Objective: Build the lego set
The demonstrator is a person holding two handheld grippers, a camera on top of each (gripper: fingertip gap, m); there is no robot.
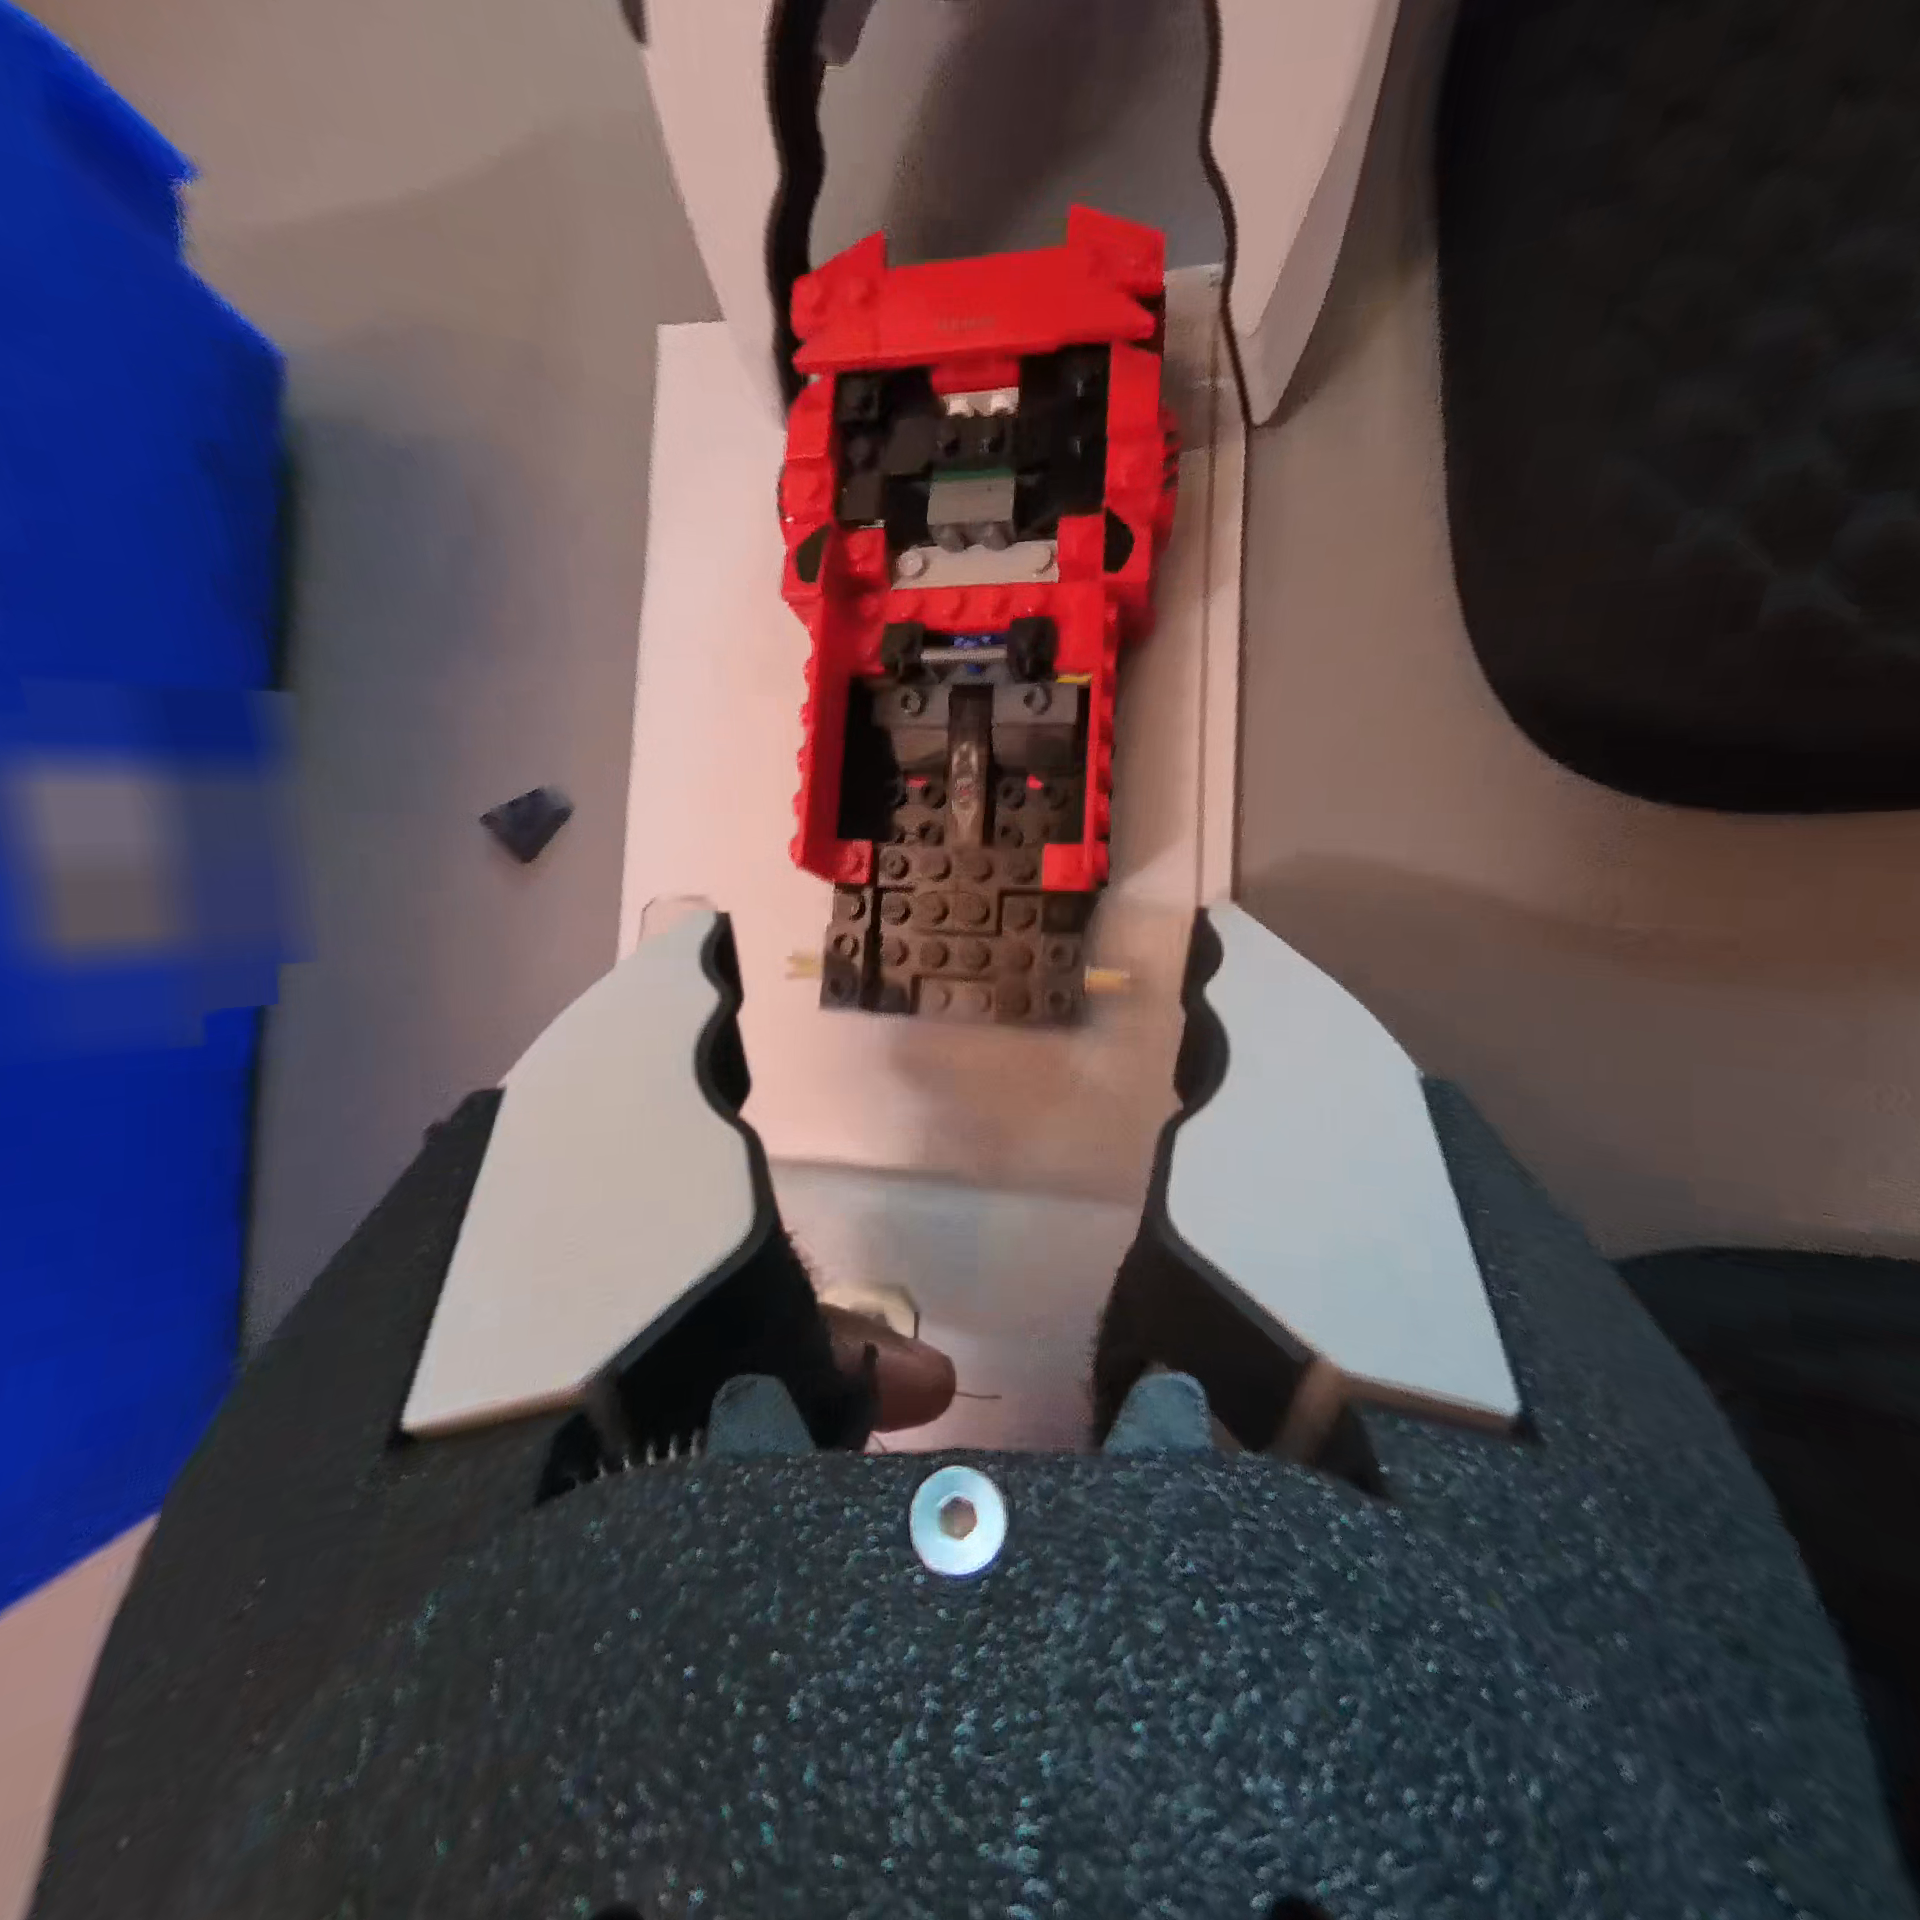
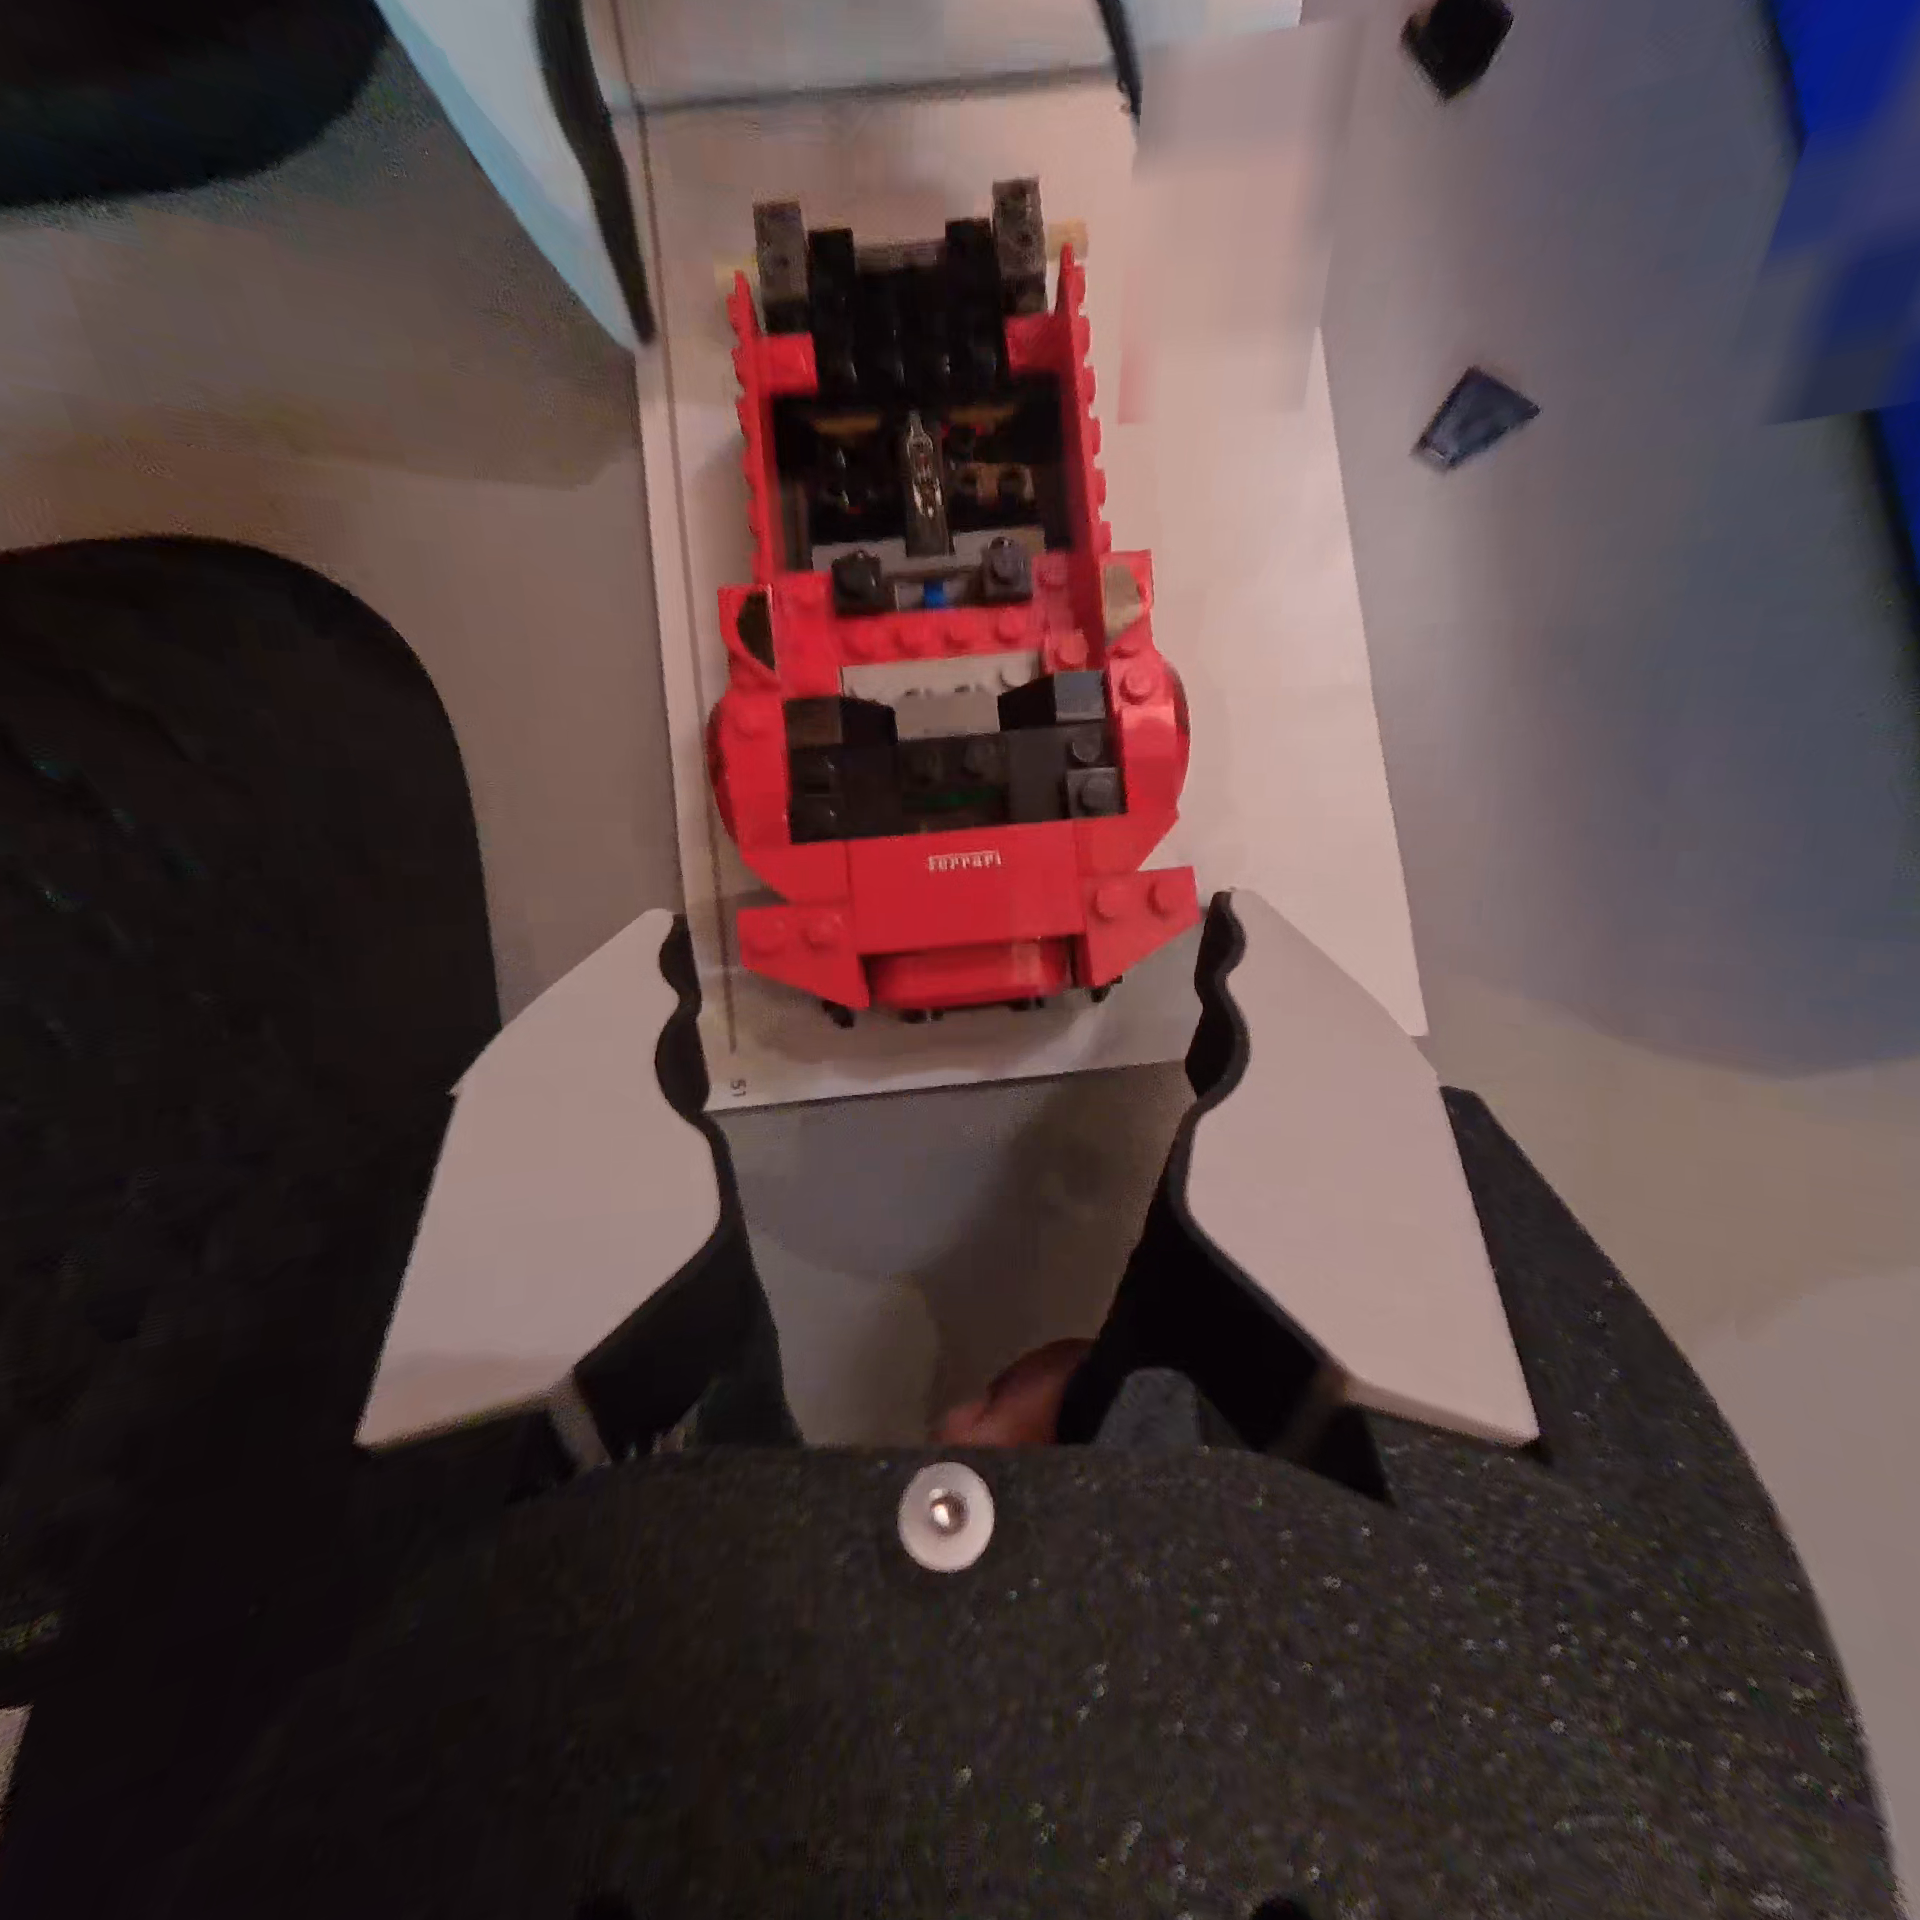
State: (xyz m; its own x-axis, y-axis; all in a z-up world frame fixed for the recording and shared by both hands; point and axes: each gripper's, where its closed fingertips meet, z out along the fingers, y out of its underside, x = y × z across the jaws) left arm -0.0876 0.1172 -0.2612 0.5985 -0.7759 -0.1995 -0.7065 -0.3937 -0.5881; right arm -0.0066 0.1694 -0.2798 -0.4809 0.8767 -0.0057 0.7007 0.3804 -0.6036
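A partly built red and black lego car (image 1: 961,613) rests on a white booklet page (image 1: 707,644). In the left wrist view its black studded end faces me. My left gripper (image 1: 961,966) is open and empty, its fingertips just short of that end. In the right wrist view the car (image 2: 935,623) shows its red end toward me. My right gripper (image 2: 945,935) is open and empty, fingertips beside that end. The right gripper's white fingers (image 1: 1309,208) show beyond the car in the left wrist view. The left gripper's finger (image 2: 540,187) shows at the top of the right wrist view.
A small dark blue loose piece (image 1: 527,821) lies on the table left of the page; it also shows in the right wrist view (image 2: 1470,416). A dark rounded pad (image 1: 1704,416) lies to the right. A blue object (image 1: 114,727) stands at the left edge. Some 11 centimetres of space lies between my two pairs of fingers. The small dark blue loose piece (image 1: 527,821) lies around 7 centimetres away from my left fingertips. Look for it in the right wrist view (image 2: 1481,411) too.
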